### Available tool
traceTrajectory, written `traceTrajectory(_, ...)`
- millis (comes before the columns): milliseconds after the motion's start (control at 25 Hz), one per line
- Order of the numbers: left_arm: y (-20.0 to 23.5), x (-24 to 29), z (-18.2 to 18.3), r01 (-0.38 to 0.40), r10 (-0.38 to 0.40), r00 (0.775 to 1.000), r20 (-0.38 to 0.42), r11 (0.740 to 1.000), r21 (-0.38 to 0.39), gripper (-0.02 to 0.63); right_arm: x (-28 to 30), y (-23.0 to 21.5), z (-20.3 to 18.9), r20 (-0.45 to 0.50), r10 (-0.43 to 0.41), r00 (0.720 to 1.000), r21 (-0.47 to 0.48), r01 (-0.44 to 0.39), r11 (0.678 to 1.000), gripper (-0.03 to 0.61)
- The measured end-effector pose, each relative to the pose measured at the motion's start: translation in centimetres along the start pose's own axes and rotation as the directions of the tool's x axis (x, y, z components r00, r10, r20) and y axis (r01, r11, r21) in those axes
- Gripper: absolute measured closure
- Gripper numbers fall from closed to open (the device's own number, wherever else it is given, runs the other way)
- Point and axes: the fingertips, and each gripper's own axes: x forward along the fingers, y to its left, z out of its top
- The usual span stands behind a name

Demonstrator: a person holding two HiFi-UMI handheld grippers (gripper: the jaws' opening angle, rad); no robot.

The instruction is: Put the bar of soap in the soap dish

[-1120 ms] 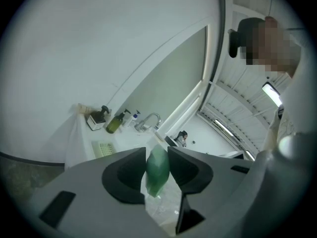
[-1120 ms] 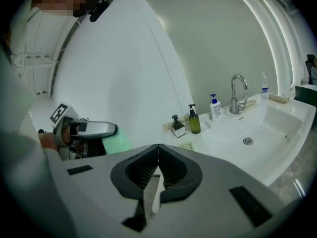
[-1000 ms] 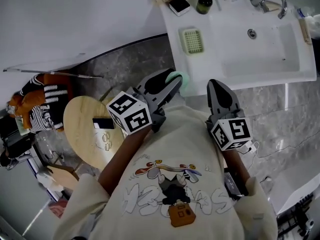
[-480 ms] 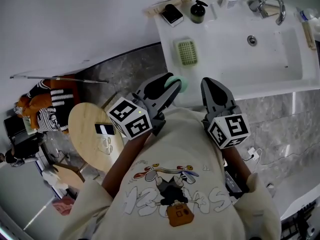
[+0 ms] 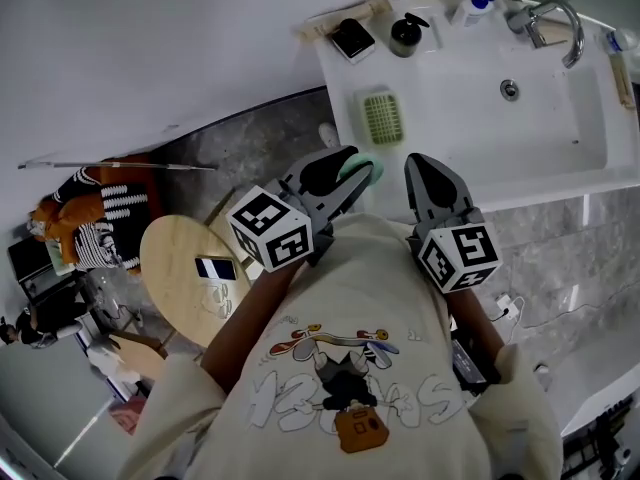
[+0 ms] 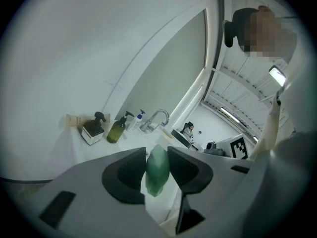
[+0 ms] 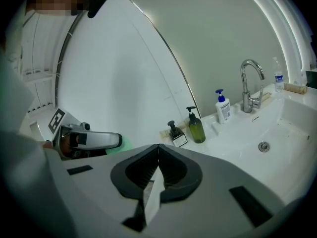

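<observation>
Green oval bar of soap (image 6: 157,170) is clamped between the jaws of the left gripper (image 5: 352,171) and held in the air near the front left corner of the white washbasin (image 5: 480,138). The green ribbed soap dish (image 5: 381,118) lies on the basin's left ledge, apart from the soap. The right gripper (image 7: 158,151) has its jaws closed together and holds nothing.
</observation>
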Motion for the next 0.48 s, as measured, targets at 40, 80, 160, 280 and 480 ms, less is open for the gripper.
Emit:
traceTrajectory(40,0.3,0.4,0.1,0.005,-0.005,1.0,-0.011,1.0,0.004,0.466,0.2,-0.2,0.2,-0.001,-0.009,1.0,0.001,0.009,1.0,0.571)
traceTrajectory(80,0.6,0.8,0.2,0.009,-0.009,1.0,-0.019,1.0,0.008,0.466,0.3,-0.4,0.4,-0.001,-0.017,1.0,0.004,0.017,1.0,0.571)
traceTrajectory(160,1.4,1.6,0.5,0.015,-0.014,0.999,-0.035,1.0,0.022,0.466,0.8,-0.9,0.7,-0.001,-0.031,1.0,0.009,0.031,0.999,0.571)
traceTrajectory(280,2.3,2.7,0.4,0.018,-0.016,0.998,-0.063,0.999,0.032,0.466,1.0,-1.3,0.4,-0.009,-0.045,0.999,0.031,0.045,0.999,0.571)
traceTrajectory(480,3.6,4.7,-0.2,-0.002,0.007,0.995,-0.1,0.999,0.049,0.466,1.9,-1.7,-0.3,-0.034,-0.025,0.999,0.094,0.028,0.995,0.571)
